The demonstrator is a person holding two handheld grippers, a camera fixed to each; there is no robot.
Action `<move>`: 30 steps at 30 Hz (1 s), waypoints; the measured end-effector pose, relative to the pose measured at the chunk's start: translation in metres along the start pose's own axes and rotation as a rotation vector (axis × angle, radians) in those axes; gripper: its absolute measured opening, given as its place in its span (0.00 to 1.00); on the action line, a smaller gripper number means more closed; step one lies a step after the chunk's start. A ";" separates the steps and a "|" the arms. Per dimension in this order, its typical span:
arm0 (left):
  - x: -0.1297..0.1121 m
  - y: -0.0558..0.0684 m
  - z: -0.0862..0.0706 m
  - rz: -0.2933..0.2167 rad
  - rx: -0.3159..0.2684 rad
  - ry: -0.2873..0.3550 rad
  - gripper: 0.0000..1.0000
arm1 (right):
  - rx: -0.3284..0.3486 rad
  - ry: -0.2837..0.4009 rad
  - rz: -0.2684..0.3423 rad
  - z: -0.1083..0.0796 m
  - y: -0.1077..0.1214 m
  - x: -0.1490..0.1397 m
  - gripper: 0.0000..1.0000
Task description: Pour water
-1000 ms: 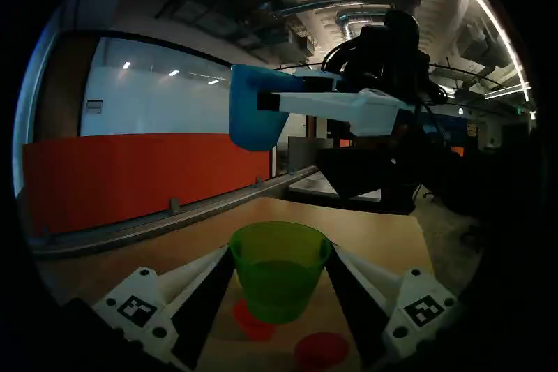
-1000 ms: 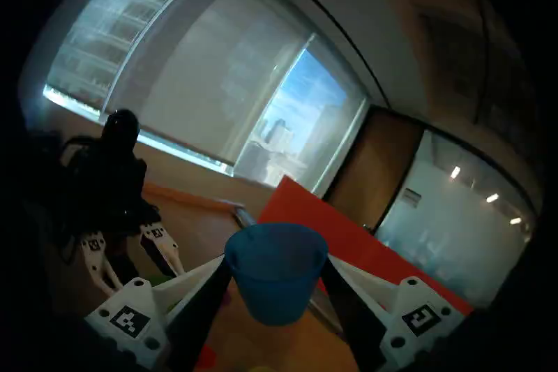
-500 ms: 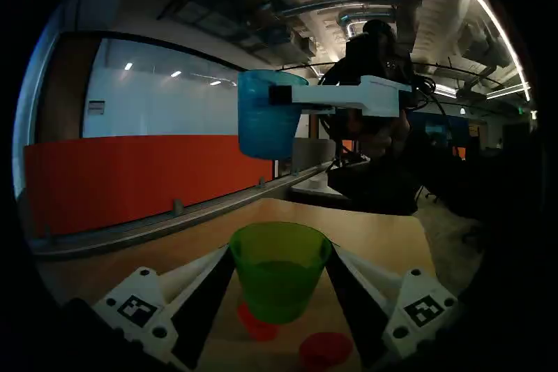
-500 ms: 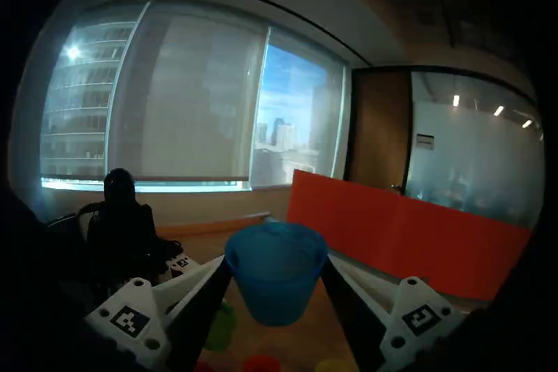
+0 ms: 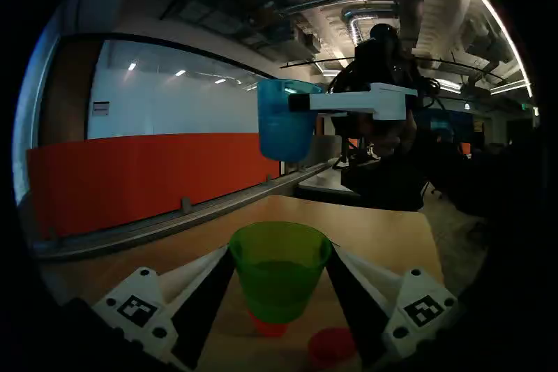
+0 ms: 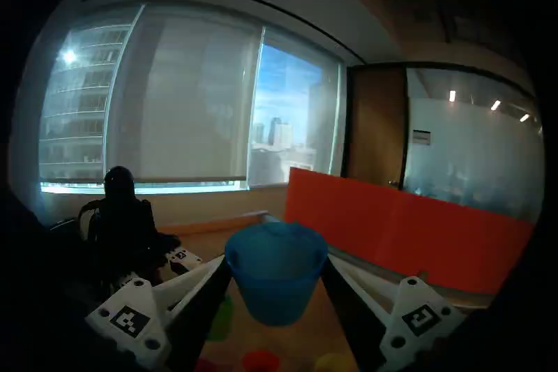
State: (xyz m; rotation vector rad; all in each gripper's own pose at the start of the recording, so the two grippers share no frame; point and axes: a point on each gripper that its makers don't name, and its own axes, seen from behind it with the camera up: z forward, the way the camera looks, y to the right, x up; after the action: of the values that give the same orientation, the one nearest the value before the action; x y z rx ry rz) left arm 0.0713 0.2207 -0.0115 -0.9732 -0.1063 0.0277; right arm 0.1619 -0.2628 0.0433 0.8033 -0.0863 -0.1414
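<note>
1. Gripping the green cup [image 5: 280, 281] from both sides, the left claw [image 5: 279, 253] is closed on it and holds it upright above the wooden counter [image 5: 380, 232].
2. A red disc [image 5: 333, 344] lies on the counter just right of that cup's base.
3. Higher and farther off, the blue cup [image 5: 284, 121] hangs upright, well apart from the green cup.
4. The right claw [image 6: 275, 260] is clamped on the blue cup, with a finger pressing on each side.
</note>
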 end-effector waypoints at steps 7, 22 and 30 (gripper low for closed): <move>-0.008 -0.012 -0.008 0.009 0.035 -0.020 0.87 | -0.046 -0.018 0.006 -0.019 0.019 -0.021 0.89; -0.012 -0.034 -0.029 0.028 0.099 -0.050 0.87 | -0.107 -0.024 0.004 -0.055 0.040 -0.039 0.89; -0.020 -0.036 -0.032 0.038 0.105 -0.088 0.87 | -0.108 -0.060 0.002 -0.059 0.040 -0.061 0.90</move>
State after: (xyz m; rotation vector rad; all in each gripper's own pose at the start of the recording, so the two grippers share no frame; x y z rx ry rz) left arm 0.0543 0.1726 -0.0016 -0.8691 -0.1659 0.1107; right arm 0.1135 -0.1835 0.0296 0.6917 -0.1353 -0.1666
